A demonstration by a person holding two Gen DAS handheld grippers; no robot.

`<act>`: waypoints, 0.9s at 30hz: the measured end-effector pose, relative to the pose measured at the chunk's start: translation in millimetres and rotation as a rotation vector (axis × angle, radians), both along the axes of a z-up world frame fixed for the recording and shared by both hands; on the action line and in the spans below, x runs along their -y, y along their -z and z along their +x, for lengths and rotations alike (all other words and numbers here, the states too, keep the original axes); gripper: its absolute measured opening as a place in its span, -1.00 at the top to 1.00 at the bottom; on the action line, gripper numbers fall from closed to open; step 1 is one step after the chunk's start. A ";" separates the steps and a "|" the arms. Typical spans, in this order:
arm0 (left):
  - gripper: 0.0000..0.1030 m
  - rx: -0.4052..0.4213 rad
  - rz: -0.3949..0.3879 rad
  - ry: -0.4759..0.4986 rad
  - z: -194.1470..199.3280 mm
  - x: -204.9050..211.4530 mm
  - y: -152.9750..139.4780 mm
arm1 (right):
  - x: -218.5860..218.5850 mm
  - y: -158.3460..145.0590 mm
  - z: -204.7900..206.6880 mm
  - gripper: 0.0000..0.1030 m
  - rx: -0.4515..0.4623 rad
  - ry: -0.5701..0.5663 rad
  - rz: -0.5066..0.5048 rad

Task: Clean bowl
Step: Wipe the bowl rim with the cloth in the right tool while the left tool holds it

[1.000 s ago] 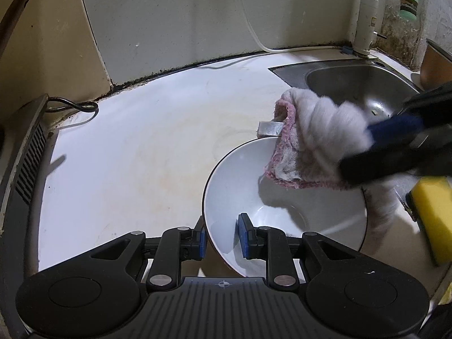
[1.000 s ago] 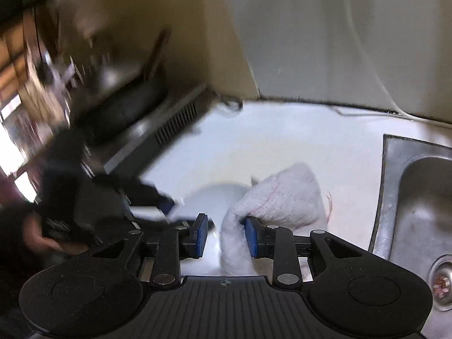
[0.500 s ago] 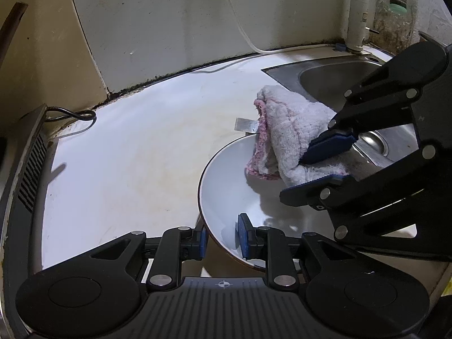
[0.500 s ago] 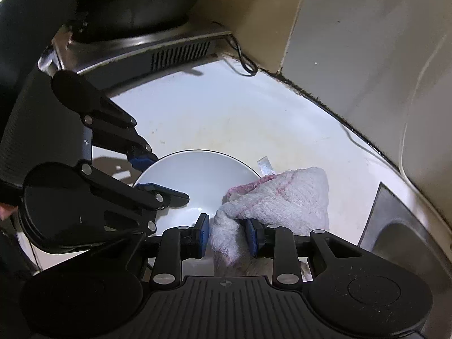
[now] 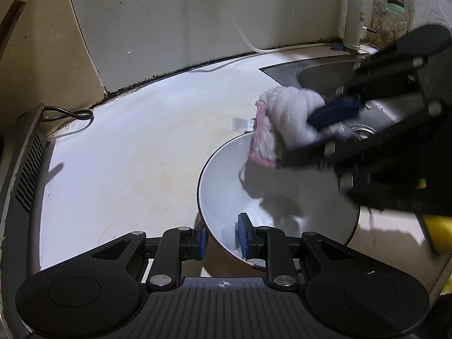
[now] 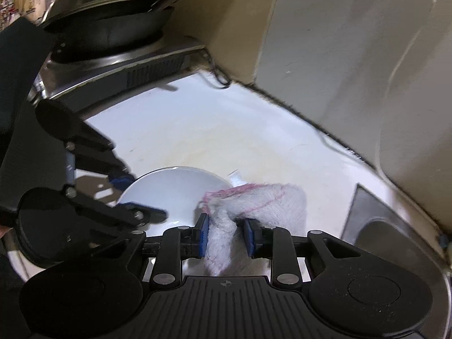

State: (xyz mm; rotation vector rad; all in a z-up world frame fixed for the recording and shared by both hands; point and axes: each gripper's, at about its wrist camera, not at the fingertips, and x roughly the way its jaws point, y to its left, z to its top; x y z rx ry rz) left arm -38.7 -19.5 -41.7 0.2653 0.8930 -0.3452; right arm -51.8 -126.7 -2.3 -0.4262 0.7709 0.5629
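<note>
Over the counter, left gripper (image 5: 221, 236) fingers pinch the bowl (image 5: 226, 169) rim; right gripper (image 6: 226, 236) fingers, angled down, are closing on the cloth (image 6: 262, 203).

left tongs (image 5: 223, 236): black, blue pads | right tongs (image 6: 226, 236): black, silver screws

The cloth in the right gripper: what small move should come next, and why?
Probably lower the cloth into the bowl and wipe its inside. The right gripper has its jaws closing on the cloth, which sits over the bowl's far rim, while the left gripper pinches the near rim, steadying the bowl.
</note>
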 end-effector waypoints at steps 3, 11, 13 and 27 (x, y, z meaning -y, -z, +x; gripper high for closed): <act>0.51 -0.001 -0.002 -0.003 0.0 0.0 0.4 | 13.8 -3.6 8.7 0.49 0.000 0.048 0.025; 0.51 -0.003 -0.005 -0.011 -0.9 1.0 0.0 | 41.7 -0.4 16.7 0.49 -0.049 0.124 0.148; 0.51 -0.004 -0.001 -0.005 -3.5 1.7 -1.2 | 50.3 0.8 18.8 0.49 -0.069 0.144 0.190; -0.01 0.112 0.015 0.038 -37.0 -0.1 -41.5 | 61.8 5.5 23.0 0.49 -0.101 0.147 0.282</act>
